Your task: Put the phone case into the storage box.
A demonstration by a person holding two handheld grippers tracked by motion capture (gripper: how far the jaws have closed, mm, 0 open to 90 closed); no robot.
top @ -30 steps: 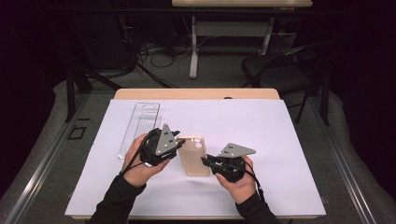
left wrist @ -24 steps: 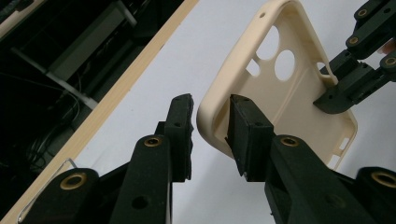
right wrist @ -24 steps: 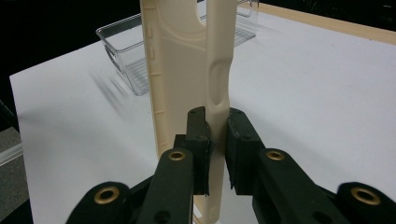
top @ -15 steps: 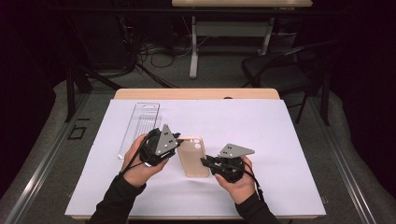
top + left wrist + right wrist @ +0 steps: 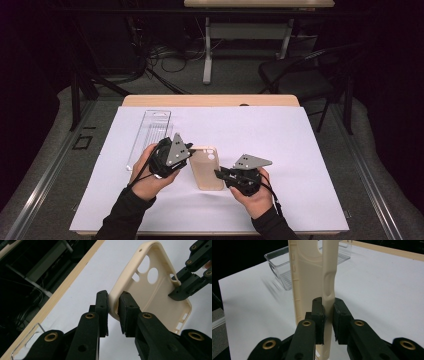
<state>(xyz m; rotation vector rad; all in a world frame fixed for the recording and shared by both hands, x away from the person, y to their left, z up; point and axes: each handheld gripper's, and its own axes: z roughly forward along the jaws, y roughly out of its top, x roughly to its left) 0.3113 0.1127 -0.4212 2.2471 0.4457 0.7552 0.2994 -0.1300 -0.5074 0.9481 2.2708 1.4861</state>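
Holding the phone case [image 5: 205, 169] between both tongs, left tongs [image 5: 113, 308] and right tongs [image 5: 328, 315] each clamped on a rim (opposite sides), calls for even, gentle pressure above the surface [image 5: 300, 150].

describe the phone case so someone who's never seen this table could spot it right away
On the white sheet covering the table, look near the front edge, between the person's two hands. The phone case is there, pinched on one side rim by the left claw and on the other by the right claw. It is cream and opaque with round camera holes, unlike the clear plastic tray beside it.
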